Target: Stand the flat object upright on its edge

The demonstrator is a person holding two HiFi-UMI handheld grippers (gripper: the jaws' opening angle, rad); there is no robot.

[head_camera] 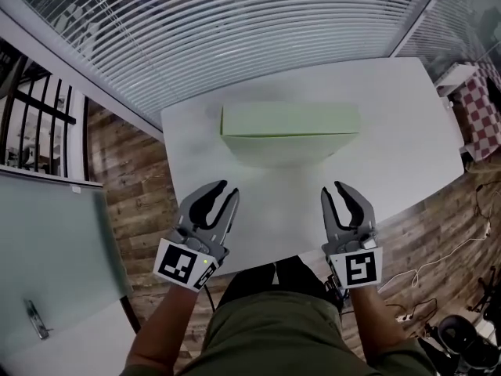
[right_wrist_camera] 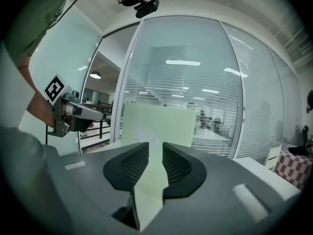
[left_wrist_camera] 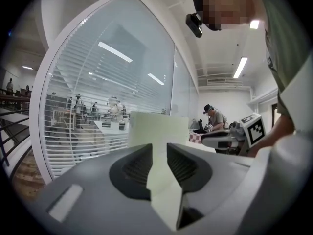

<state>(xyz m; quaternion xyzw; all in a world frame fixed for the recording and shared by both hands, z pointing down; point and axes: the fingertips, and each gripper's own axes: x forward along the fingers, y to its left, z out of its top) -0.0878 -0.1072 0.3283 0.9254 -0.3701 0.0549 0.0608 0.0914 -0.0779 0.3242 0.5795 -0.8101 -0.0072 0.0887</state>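
While the head view looks down on the pale green panel (head_camera: 290,121) from above, near the far side of the white table (head_camera: 391,131), only the two gripper views show its broad face rising upright on its lower edge. The head view alone shows that the left gripper (head_camera: 228,188) and the right gripper (head_camera: 332,188) hover side by side over the table's near edge, well apart from the panel. Each gripper's own view looks through a narrow gap between its jaws. They stand partly open, and nothing is held or touched; the green in the gap is the distant panel. The right gripper view catches the other gripper at its left edge, and the left gripper view catches the other at its right edge. The tabletop is bare apart from the panel. Beyond it curves a glass wall with white blinds (head_camera: 235,30), and wood-plank floor (head_camera: 133,186) lies to either side, with cables (head_camera: 438,265) trailing at the right. There is one panel, one table and two grippers, each carrying one marker cube (head_camera: 185,263).
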